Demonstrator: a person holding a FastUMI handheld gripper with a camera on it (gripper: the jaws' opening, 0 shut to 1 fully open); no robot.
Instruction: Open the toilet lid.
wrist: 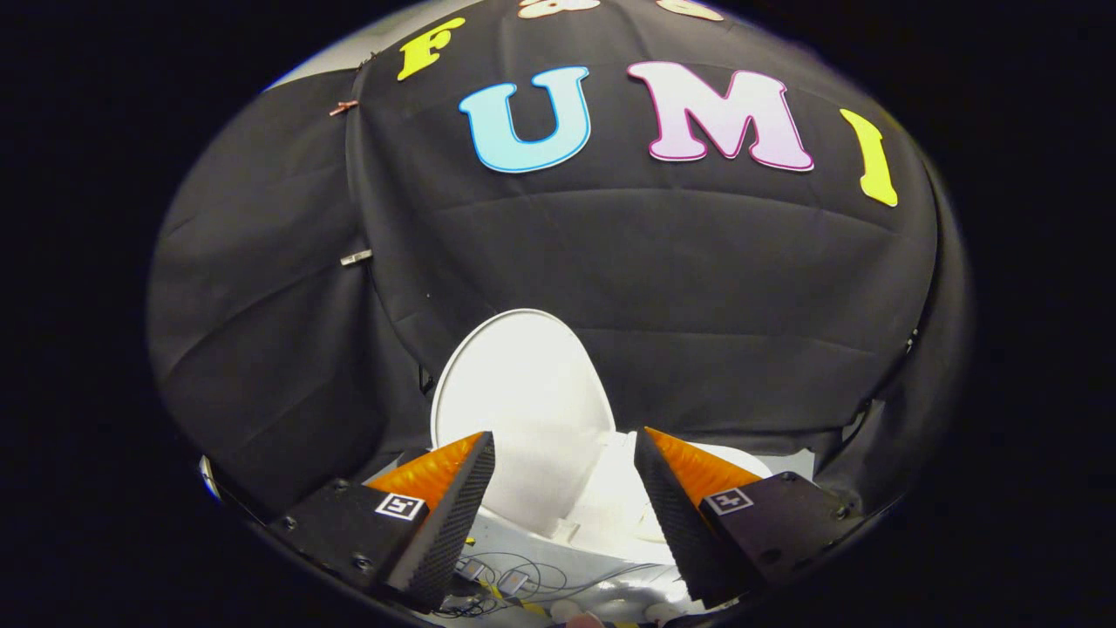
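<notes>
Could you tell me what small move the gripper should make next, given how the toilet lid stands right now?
Probably a short retreat straight back. The toilet lid already stands raised, upright before the black cloth wall, beyond the fingertips. The gripper is open, its fingers apart and pressing on nothing, so the opening looks done.

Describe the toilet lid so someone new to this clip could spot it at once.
Start at the black cloth wall and look down to its foot. There the toilet lid stands raised, a white oval leaning against the cloth just beyond the open claw. It is the one big, smooth, pale shape against the dark cloth.
</notes>
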